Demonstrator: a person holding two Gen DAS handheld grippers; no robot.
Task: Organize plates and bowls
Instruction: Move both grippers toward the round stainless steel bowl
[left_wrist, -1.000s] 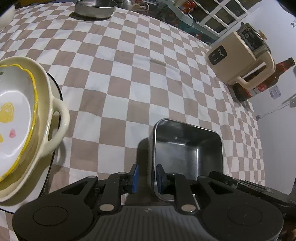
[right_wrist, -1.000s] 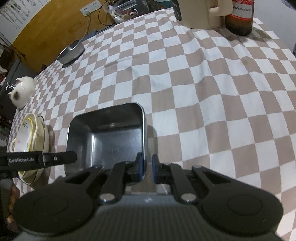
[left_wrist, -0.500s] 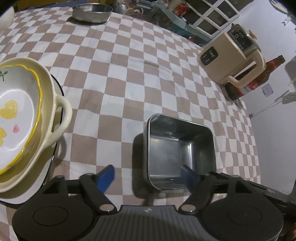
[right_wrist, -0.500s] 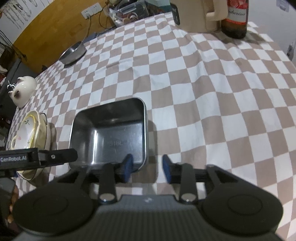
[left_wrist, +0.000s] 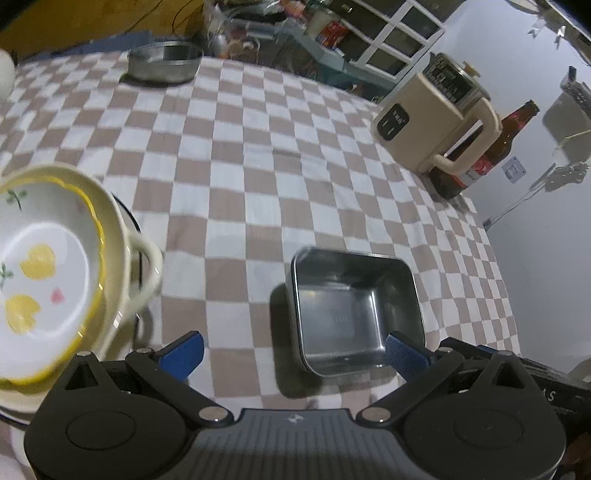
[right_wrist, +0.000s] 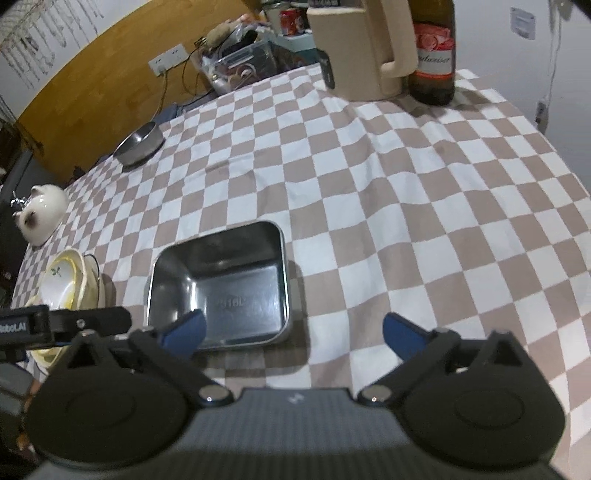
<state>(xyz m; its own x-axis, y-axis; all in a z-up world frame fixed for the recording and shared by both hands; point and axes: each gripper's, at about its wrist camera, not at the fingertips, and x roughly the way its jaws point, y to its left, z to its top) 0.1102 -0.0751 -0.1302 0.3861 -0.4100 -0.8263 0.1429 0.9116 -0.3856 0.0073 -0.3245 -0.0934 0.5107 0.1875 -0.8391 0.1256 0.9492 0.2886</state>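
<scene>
A rectangular steel tin (left_wrist: 354, 310) (right_wrist: 221, 288) rests empty on the checked tablecloth. My left gripper (left_wrist: 293, 349) hovers over its near left wall with jaws opening wide; the tin's near end lies between the blue pads, which do not press on it. My right gripper (right_wrist: 293, 328) is above the tin's near right wall, jaws also opening, pads off the metal. To the left stands a stack: a white yellow-rimmed dish (left_wrist: 40, 273) inside a cream two-handled dish (left_wrist: 122, 229). A round steel bowl (left_wrist: 164, 61) (right_wrist: 138, 144) sits at the far edge.
A cream electric kettle (left_wrist: 436, 122) (right_wrist: 362, 48) and a beer bottle (left_wrist: 491, 151) (right_wrist: 432, 55) stand at the far right corner. A white ceramic pot (right_wrist: 44, 218) sits at the left edge. Checked cloth (left_wrist: 258, 166) stretches between the tin and the far bowl.
Both grippers were pinched on the tin's near walls; their jaws have spread wide and let go. Both have lifted and drawn back a little. The tin stays on the cloth.
</scene>
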